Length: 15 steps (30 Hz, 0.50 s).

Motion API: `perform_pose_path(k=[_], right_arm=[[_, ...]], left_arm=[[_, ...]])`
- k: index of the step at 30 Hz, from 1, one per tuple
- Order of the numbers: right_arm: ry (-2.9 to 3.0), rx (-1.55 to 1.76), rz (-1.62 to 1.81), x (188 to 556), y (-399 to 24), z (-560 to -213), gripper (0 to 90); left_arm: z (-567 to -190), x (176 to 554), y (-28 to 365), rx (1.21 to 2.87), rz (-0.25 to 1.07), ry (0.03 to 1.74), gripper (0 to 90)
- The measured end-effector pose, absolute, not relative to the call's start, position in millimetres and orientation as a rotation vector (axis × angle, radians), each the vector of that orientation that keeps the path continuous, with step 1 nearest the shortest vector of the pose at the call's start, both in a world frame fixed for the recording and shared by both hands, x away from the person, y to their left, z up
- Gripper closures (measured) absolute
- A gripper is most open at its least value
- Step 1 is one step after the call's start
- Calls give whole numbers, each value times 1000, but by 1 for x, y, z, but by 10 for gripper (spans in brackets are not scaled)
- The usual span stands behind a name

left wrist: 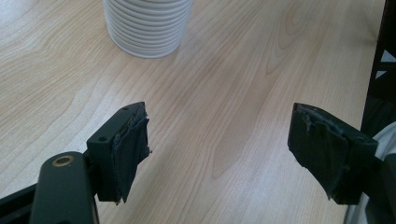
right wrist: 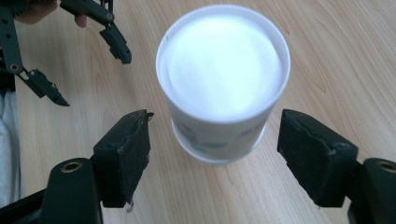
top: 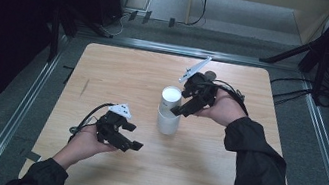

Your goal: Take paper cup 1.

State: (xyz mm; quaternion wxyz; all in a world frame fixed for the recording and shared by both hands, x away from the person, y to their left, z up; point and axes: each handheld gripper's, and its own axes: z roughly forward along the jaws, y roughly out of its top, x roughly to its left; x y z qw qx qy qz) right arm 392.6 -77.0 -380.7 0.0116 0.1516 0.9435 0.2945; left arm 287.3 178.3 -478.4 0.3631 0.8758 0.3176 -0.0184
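Cups (top: 169, 109), white and stacked upright mid-tabletop (top: 121, 65), stand at two o'clock from the open, empty left claw (top: 134, 146), while the right claw (top: 180, 110) at three o'clock gapes open beside them, so back away gently without bumping.

A smooth white paper cup stack (right wrist: 223, 88), ribbed at its rims, stands on a matt, wood-grained table (right wrist: 327, 51).

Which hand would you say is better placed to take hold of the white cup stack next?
Probably the right. The right gripper hangs just beside the top of the cup stack, open jaws facing it. The left gripper sits lower on the table, farther from the stack, jaws open on nothing.
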Motion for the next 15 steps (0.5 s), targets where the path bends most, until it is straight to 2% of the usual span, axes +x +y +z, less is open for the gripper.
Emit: perform_pose_path(k=[11,15], right_arm=[[2932,468,900,399,-57,-382,243],[2930,457,891,399,-54,-380,302]], left_arm=[[-478,288,179,2246,-58,813,202],[-478,288,179,2244,-59,814,202]])
